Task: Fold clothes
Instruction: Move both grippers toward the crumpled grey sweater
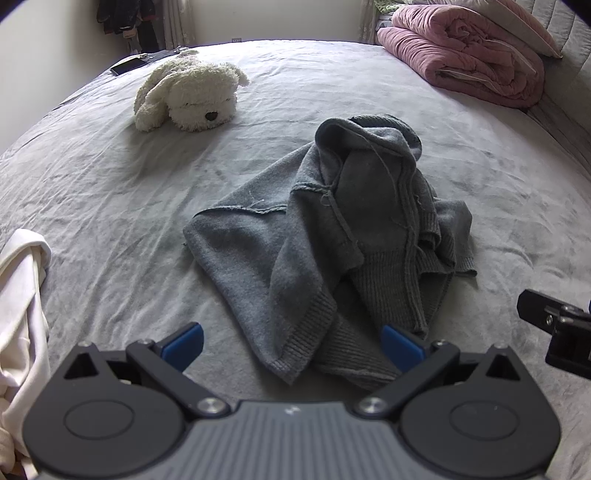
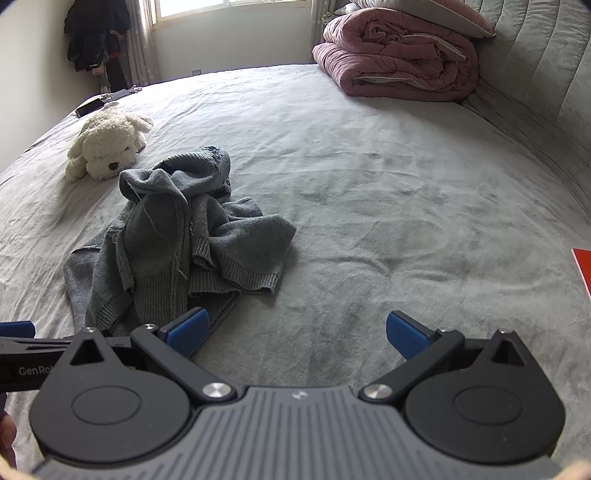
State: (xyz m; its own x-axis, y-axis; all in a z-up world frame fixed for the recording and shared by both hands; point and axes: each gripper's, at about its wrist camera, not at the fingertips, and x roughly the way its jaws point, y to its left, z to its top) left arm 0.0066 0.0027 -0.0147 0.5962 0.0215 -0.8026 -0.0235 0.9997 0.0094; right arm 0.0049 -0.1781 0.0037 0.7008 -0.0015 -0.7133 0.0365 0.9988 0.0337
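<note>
**Around your workspace**

You have a grey bed under everything. A white plush dog lies toward its far left corner, with a dark phone just beyond it at the edge. A rolled pink quilt sits at the far right, a pillow on top. Dark clothes hang beside the window.

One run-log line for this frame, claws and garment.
left claw: open, empty | right claw: open, empty | grey sweater: crumpled on bed, unfolded | phase: pre-grasp
</note>
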